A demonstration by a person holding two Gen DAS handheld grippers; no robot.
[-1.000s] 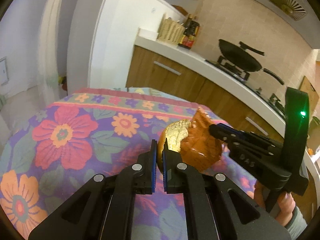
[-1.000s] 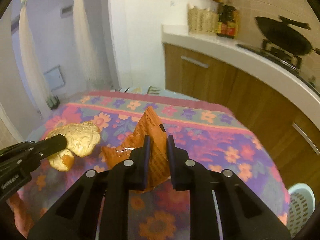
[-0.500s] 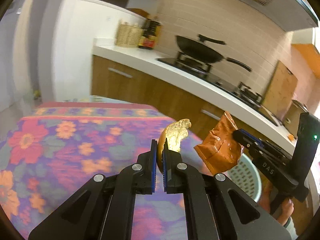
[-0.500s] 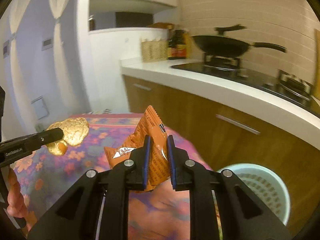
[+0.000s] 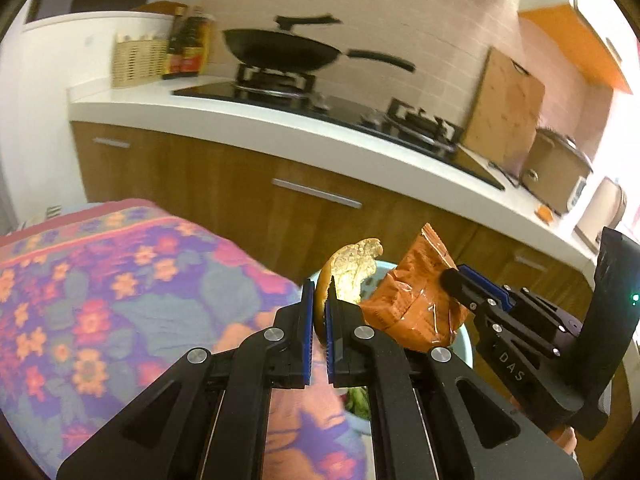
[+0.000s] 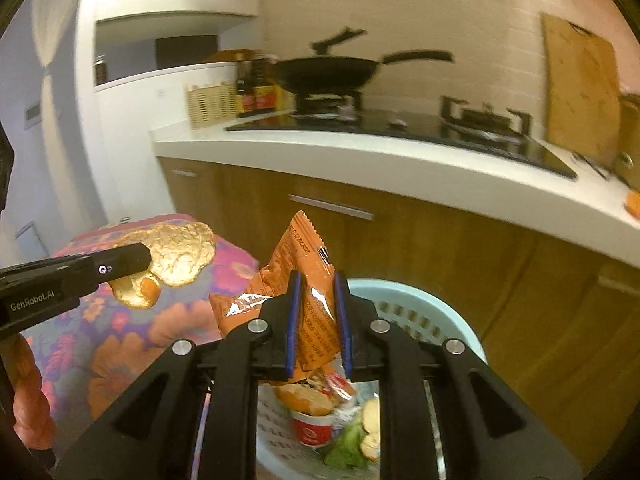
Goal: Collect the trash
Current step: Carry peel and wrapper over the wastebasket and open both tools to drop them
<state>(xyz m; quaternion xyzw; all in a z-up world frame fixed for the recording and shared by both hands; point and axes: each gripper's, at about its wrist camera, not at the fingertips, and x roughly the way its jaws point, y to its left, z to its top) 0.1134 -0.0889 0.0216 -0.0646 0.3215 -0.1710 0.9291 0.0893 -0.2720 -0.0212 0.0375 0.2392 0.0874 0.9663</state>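
Peel (image 5: pixel 352 276), wrapper (image 6: pixel 310 300) above bin (image 6: pixel 420 300)

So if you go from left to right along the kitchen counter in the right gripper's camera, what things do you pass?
Woven basket → dark sauce bottles → black wok on the stove → second burner → wooden cutting board leaning on the wall.

Left hand-held gripper (image 5: pixel 319 312) and right hand-held gripper (image 6: pixel 316 312) both raised, side by side, jaws clamped tight
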